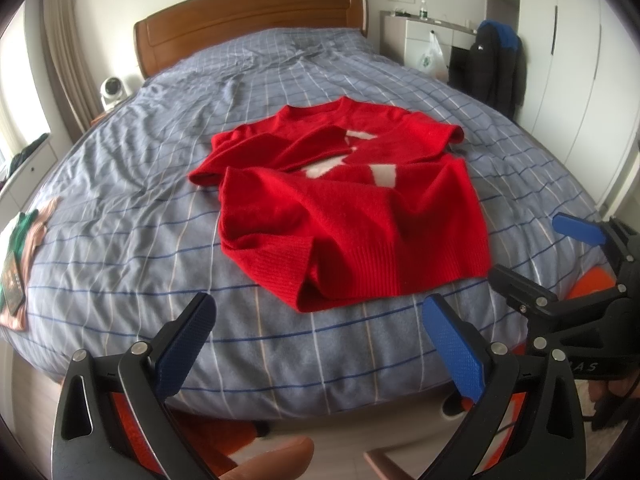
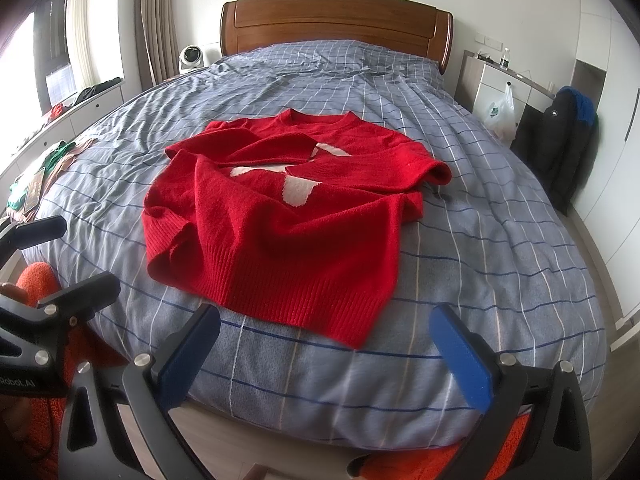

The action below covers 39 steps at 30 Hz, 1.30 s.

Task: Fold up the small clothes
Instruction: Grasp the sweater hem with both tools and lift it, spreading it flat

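A red knitted sweater (image 1: 344, 200) (image 2: 288, 216) with a white pattern lies on the bed, collar toward the headboard, both sleeves folded in across the chest, hem rumpled. My left gripper (image 1: 320, 320) hovers open above the near edge of the bed, short of the hem, nothing between its blue pads. My right gripper (image 2: 326, 334) is open too, just short of the hem's right corner. In the left wrist view the right gripper (image 1: 532, 252) shows at the right edge. The left gripper's black fingers (image 2: 80, 292) show at the left of the right wrist view.
The bed has a grey-blue checked cover (image 1: 168, 216) and a wooden headboard (image 2: 336, 20). A pile of green and pink clothes (image 1: 24, 248) lies at its left edge. A white cabinet (image 2: 500, 76), a plastic bag (image 2: 500, 112) and a dark jacket (image 2: 560, 148) stand to the right.
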Tool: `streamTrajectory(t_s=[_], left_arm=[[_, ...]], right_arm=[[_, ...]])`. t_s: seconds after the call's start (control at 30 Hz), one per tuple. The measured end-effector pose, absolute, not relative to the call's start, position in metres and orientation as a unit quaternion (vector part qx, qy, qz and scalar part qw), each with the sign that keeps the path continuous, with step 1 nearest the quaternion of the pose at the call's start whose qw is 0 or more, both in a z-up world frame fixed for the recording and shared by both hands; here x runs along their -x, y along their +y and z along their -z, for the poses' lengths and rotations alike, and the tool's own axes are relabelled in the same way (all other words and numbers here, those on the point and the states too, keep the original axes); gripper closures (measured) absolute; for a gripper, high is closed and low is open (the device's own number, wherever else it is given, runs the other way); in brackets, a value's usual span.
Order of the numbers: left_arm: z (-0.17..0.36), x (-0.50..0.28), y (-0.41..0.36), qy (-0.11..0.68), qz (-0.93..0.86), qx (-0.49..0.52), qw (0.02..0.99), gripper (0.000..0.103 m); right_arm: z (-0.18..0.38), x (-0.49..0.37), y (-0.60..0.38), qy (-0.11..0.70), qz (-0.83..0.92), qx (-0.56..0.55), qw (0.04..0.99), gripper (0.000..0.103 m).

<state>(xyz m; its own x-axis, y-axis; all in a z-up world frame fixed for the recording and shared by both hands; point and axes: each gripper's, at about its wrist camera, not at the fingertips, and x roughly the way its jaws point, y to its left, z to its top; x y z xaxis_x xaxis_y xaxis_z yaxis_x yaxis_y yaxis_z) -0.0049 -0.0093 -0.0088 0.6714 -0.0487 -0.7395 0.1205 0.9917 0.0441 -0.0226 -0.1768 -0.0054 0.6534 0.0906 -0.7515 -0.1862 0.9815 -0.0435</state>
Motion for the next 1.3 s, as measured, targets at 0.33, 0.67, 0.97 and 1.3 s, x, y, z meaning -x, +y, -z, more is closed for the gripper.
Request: streamTrajectory(t_s=[0.33,0.67,0.97,1.3], left_arm=[[0.027,-0.011,0.049,0.44,-0.023,0.01,0.898,0.0],[0.068,-0.072,0.076,0.509,0.054,0.091,0.854,0.005],[0.072,-0.074,0.044,0.534,0.116,0.072,0.835,0.098],[0.065,-0.008,0.076,0.554,0.129,0.04,0.822,0.069]], right_arm=[[0.002,0.015,-0.197,0.392,-0.044,0.051,0.918,0.0],[0.047,-0.033,-0.255,0.475,-0.076,-0.03,0.876,0.001],[0.088,-0.047,-0.236,0.536,-0.18,-0.078,0.821,0.095],[0.069,0.003,-0.279,0.567,-0.2,-0.086,0.794,0.093]])
